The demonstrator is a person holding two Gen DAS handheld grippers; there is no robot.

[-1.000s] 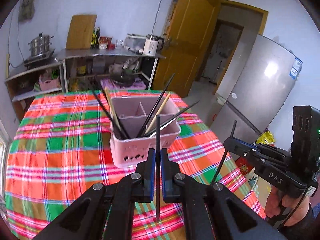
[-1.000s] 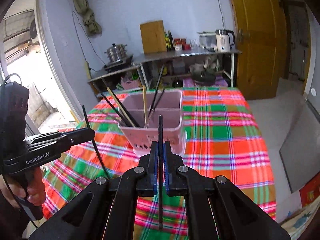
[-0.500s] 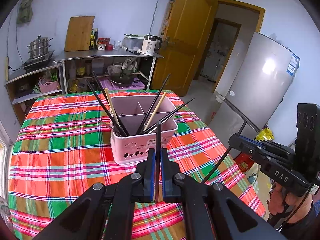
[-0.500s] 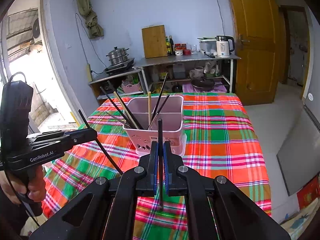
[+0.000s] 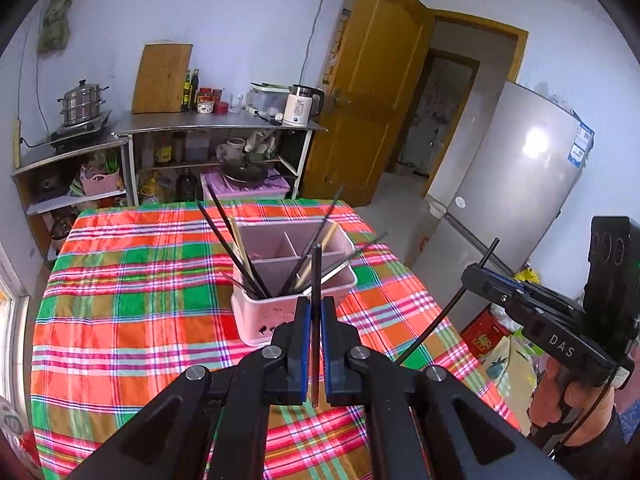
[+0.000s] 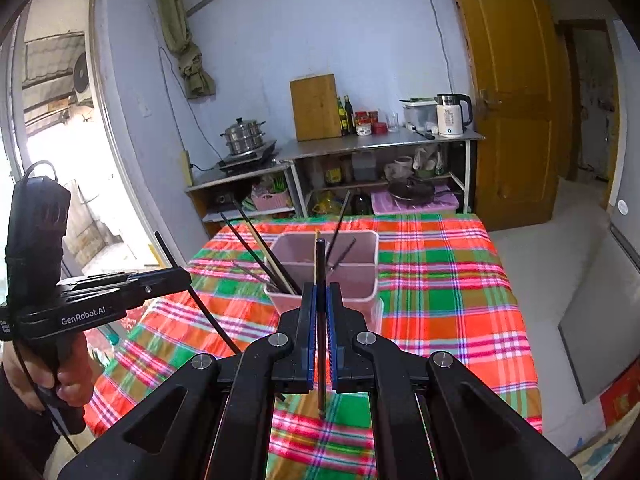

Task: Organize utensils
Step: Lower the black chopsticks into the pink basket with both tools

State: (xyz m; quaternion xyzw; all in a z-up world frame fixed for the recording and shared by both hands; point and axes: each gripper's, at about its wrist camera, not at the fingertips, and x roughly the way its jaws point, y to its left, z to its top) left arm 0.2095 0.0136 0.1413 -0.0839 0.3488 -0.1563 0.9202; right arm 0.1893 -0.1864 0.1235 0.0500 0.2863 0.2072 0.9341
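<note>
Chopsticks everywhere here. Each gripper is clamping one thin black chopstick upright between its blue pads: the left gripper [image 5: 316,312] is pinching the left-hand chopstick [image 5: 316,280], and the right gripper [image 6: 321,300] is squeezing the right-hand chopstick [image 6: 320,276]. Both sticks are poking up past the fingertips and hanging a bit below the pads too. Both claws are clenched tight, nothing loose.

Each one is also showing up from the other camera: the right gripper [image 5: 480,276] with its stick slanting across, and the left gripper [image 6: 176,276] doing the same, each held in a hand at the frame edge.

Just beyond the fingers, a pink utensil caddy [image 5: 256,316] is sitting on the plaid tablecloth [image 5: 120,300] in red, green and orange. It's a boxy plastic bin with dividers inside and little cutouts on the front wall. More chopsticks are leaning in its near compartments, fanning out left and right; I'm counting roughly seven or eight, mostly black, with two pale wooden ones [image 5: 240,248] mixed in. Exact number is hard to tell since they're overlapping.

So: two grippers, two held sticks, one caddy.
</note>
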